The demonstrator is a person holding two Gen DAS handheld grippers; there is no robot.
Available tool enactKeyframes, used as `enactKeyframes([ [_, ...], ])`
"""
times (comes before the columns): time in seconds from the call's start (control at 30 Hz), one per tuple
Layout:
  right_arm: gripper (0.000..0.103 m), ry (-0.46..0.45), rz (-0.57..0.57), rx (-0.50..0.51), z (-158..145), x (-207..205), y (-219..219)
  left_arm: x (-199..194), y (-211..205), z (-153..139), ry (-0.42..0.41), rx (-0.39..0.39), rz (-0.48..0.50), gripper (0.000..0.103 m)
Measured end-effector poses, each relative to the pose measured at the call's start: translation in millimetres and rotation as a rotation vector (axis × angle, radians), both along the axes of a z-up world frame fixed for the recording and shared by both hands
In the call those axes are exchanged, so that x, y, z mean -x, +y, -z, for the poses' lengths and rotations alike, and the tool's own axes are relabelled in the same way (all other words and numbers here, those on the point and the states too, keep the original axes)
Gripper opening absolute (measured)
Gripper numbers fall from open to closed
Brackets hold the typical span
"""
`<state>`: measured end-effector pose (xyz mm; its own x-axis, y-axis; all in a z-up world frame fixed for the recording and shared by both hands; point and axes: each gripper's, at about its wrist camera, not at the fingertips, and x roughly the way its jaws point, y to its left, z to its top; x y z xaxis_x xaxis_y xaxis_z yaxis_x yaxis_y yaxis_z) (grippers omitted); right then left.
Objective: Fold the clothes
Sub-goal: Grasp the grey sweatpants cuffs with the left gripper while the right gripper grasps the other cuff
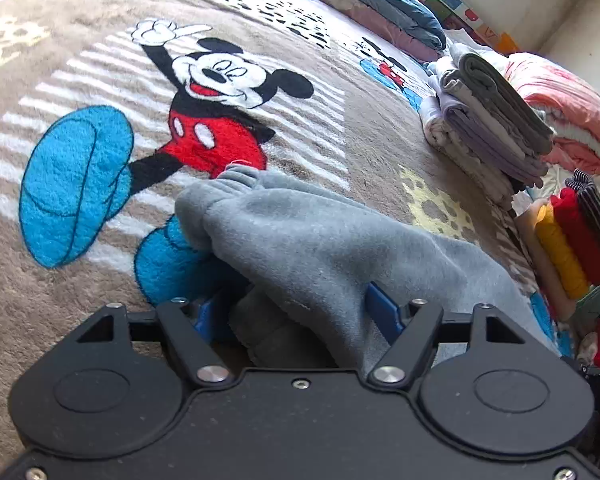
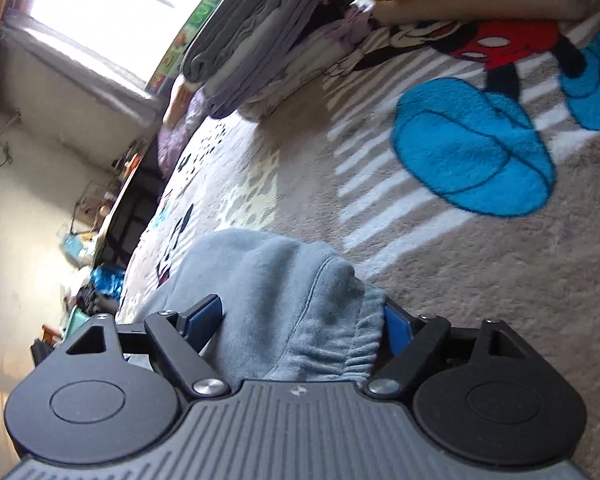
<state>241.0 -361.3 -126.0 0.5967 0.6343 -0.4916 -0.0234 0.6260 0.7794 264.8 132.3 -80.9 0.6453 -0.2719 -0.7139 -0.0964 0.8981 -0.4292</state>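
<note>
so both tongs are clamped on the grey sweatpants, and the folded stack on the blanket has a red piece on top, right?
Not quite. The folded stack is topped by a grey piece, not red, as the left wrist view shows. The rest holds: left tongs and right tongs both grip the grey sweatpants over the blanket.

Left wrist view: garment (image 1: 320, 248) bunched between my left gripper (image 1: 300, 312) fingers at lower centre, lying on the blanket (image 1: 60, 340). Folded stack (image 1: 488, 128) sat on the blanket at right of frame; rolled items (image 1: 572, 240) below it at the right edge. Pillows (image 1: 388, 4) lay at the top, behind the stack.

Right wrist view: garment (image 2: 284, 300) sat between my right gripper (image 2: 304, 320) fingers, bottom centre. Folded stack (image 2: 252, 52) at upper centre, window (image 2: 100, 8) upper left.
</note>
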Motion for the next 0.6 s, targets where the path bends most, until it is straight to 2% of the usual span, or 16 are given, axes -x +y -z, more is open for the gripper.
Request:
enactKeyframes([
  [0.03,0.065,-0.003,-0.006,-0.01,1,0,1,0,-2,-1,-0.007,-0.017,0.013,0.044],
  [0.13,0.048,-0.017,-0.005,-0.017,-1,-1,7,-2,-6,-11,-0.039,-0.053,0.034,0.035],
  [0.17,0.047,-0.027,0.008,0.005,-4,0,10,-2,-7,-16,-0.055,-0.067,0.04,0.033],
  [0.27,0.035,-0.118,0.032,0.031,-30,-1,13,-1,-13,-38,-0.135,-0.136,0.076,0.031],
  [0.3,0.019,-0.15,0.04,0.038,-40,-1,14,-1,-15,-45,-0.161,-0.163,0.084,0.03],
  [0.33,0.013,-0.179,0.047,0.043,-50,-2,15,-2,-15,-52,-0.184,-0.192,0.089,0.03],
  [0.5,0.013,-0.268,0.03,0.082,-90,-21,26,0,-5,-78,-0.331,-0.272,0.082,0.029],
  [0.6,0.013,-0.303,0.017,0.131,-100,-26,38,3,11,-77,-0.352,-0.301,0.034,0.029],
])
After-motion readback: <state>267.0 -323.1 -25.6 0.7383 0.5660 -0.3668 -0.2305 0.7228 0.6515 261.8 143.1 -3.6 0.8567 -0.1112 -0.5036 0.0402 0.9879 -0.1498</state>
